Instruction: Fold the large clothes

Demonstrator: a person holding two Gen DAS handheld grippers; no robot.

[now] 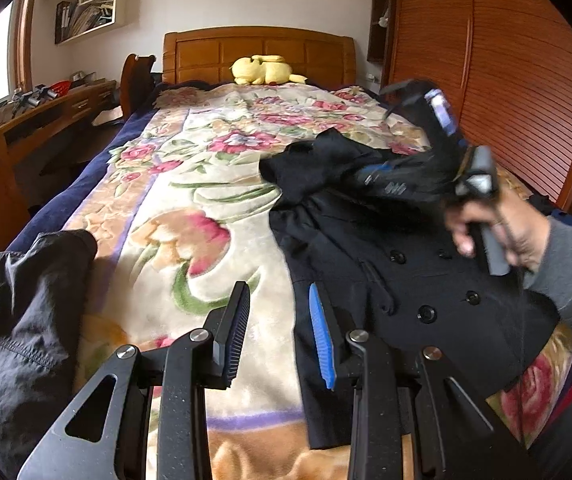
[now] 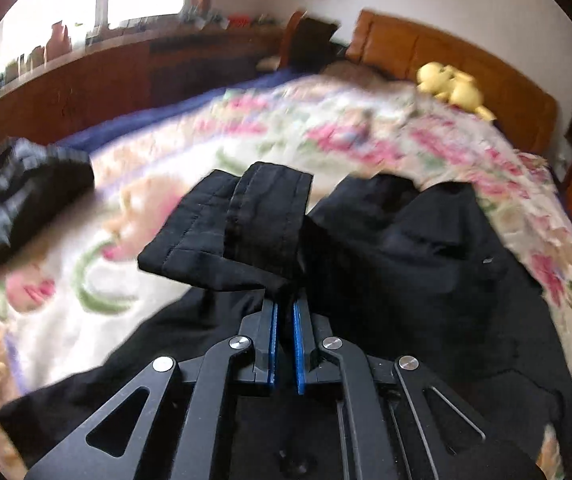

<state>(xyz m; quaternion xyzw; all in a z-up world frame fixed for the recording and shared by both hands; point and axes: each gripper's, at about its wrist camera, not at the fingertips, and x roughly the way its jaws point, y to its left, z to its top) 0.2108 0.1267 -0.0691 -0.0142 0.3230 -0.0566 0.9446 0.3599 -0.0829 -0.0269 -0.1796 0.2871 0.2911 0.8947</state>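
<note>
Holding a sleeve point(image 2: 246, 232) of the black coat point(image 1: 398, 280) pinched between our right gripper point(image 2: 284, 312) fingers, lifted over the coat | our left gripper point(image 1: 280, 328) hangs wide apart, gripping nothing, above the floral blanket point(image 1: 190, 208) | coat spread buttons-up on the bed's right side | dark jacket point(image 1: 18, 312) at left.

Both wrist views look low along the bed point(image 1: 190, 184) toward the headboard point(image 1: 258, 54), sharing the black coat point(image 1: 386, 280).
</note>
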